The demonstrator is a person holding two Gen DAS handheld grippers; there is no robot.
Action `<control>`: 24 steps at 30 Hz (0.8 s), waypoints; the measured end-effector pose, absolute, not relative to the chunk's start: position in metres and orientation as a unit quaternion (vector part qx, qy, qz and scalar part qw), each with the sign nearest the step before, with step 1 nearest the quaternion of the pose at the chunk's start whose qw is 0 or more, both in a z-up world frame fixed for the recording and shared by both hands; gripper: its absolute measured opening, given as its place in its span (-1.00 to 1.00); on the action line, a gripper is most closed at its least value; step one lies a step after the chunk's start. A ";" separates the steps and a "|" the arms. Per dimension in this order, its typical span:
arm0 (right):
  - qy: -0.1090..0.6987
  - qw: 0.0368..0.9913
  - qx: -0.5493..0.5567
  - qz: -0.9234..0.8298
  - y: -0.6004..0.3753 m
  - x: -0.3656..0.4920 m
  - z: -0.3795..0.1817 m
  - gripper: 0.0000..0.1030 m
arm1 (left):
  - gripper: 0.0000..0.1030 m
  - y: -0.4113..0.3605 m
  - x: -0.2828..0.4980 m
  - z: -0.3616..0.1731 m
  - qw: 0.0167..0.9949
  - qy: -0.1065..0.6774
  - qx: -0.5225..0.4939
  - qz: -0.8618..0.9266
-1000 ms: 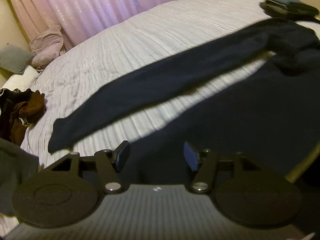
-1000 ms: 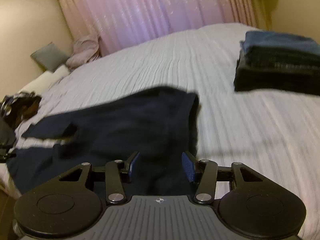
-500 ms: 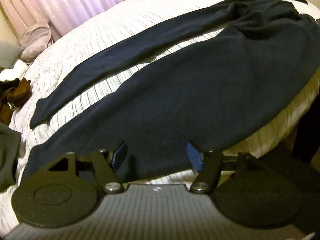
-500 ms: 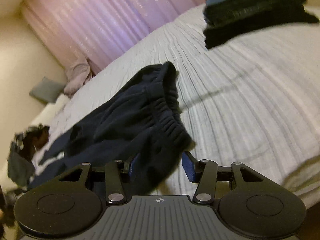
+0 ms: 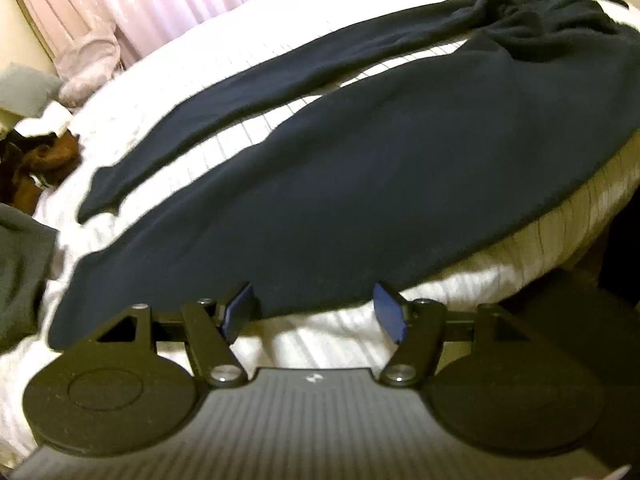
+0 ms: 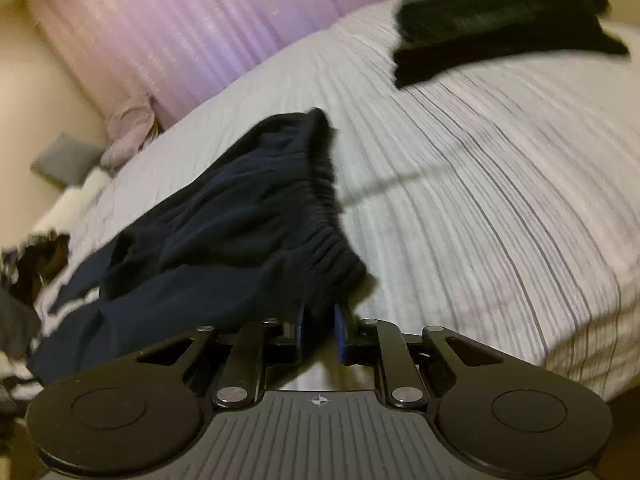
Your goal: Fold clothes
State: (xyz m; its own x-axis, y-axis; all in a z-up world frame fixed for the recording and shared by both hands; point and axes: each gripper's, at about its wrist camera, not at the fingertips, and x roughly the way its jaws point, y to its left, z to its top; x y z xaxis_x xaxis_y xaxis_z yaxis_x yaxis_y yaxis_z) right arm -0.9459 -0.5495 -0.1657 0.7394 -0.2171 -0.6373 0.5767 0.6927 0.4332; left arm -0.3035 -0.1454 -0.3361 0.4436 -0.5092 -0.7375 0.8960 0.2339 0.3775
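Dark navy trousers [image 5: 360,160] lie spread across the white ribbed bed [image 5: 240,40], both legs running toward the left in the left wrist view. My left gripper [image 5: 316,314] is open at the near edge of the closer leg, with nothing between its fingers. In the right wrist view the trousers' gathered waistband [image 6: 324,200] runs down to my right gripper [image 6: 320,332], which is shut on the waistband's near corner at the bed's front edge.
A stack of folded dark clothes [image 6: 500,36] sits at the bed's far right. Brown and grey garments [image 5: 36,168] are heaped at the left end. Pink curtains [image 6: 200,32] hang behind the bed [image 6: 480,200], with pillows [image 6: 128,136] near them.
My right gripper went from open to shut on the waistband corner. My left gripper drew back slightly toward the bed's near edge, still open.
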 end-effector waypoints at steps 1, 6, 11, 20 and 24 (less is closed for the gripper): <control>0.288 0.882 0.295 -0.229 -0.542 -0.942 -0.160 -0.47 | 0.23 -0.142 -0.306 -0.337 0.747 0.228 0.416 -0.466; 0.311 0.908 0.164 -0.228 -0.495 -0.927 -0.136 0.47 | 0.23 -0.125 -0.318 -0.342 0.740 0.165 0.480 -0.442; 0.354 0.912 0.044 -0.203 -0.446 -0.907 -0.132 0.47 | 0.23 -0.114 -0.326 -0.347 0.732 0.119 0.515 -0.430; 0.415 0.889 -0.048 -0.188 -0.416 -0.890 -0.155 0.47 | 0.31 -0.113 -0.325 -0.348 0.735 0.087 0.527 -0.418; 0.433 0.881 -0.040 -0.188 -0.420 -0.889 -0.160 0.47 | 0.49 -0.110 -0.319 -0.352 0.730 0.074 0.542 -0.410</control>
State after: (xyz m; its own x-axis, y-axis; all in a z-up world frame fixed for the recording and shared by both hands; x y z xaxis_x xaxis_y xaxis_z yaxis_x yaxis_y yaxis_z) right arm -0.8891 -0.4199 -0.1598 0.5553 -0.3656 -0.7469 0.2959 0.9263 -0.2334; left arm -0.3194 -0.1097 -0.3521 0.6533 -0.5184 -0.5518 0.6784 0.0772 0.7306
